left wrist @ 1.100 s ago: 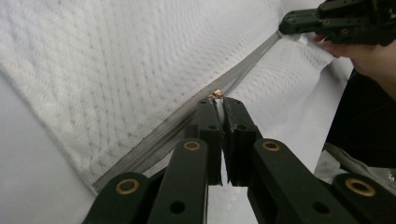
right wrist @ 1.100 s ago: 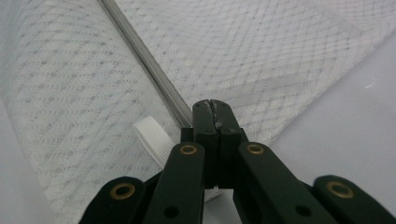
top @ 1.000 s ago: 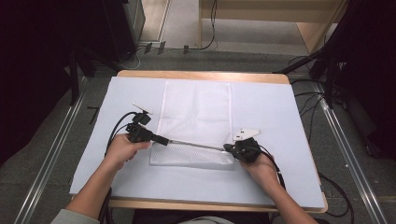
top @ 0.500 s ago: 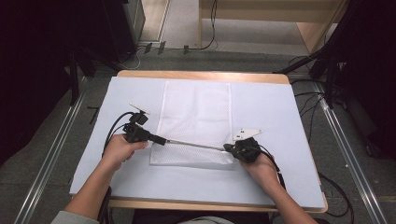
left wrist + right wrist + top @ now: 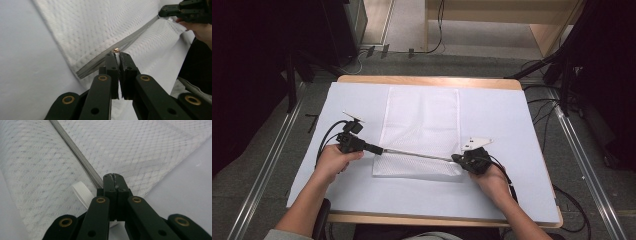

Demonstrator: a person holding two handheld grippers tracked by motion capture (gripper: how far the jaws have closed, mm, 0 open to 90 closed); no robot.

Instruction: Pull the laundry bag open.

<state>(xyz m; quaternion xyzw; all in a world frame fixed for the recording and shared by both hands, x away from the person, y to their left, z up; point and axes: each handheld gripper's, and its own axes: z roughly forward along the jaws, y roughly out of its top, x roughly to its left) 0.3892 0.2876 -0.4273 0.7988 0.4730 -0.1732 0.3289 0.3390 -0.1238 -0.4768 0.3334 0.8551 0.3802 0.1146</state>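
A white mesh bag (image 5: pixel 422 120) lies flat mid-table, its grey zipper (image 5: pixel 417 154) running across near the front edge. At the zipper's left end my left gripper (image 5: pixel 377 148) is shut on the small gold zipper pull (image 5: pixel 115 50), pinched at the jaw tips (image 5: pixel 115 54). At the right end my right gripper (image 5: pixel 456 158) is shut on the bag's edge, where the zipper (image 5: pixel 75 150) stops just ahead of its tips (image 5: pixel 114 175). The zipper (image 5: pixel 130 40) is stretched taut between the two. In the left gripper view the right gripper (image 5: pixel 186 11) shows at the far corner.
A pale sheet (image 5: pixel 512 125) covers the wooden table (image 5: pixel 427 80). A white strap loop (image 5: pixel 82 192) hangs at the bag's corner beside my right jaws. Cables (image 5: pixel 324 142) trail from both grippers. Metal rails (image 5: pixel 267 165) and floor flank the table.
My left gripper has slid slightly to the left along the zipper line with the pull in it. The right gripper has stayed put.
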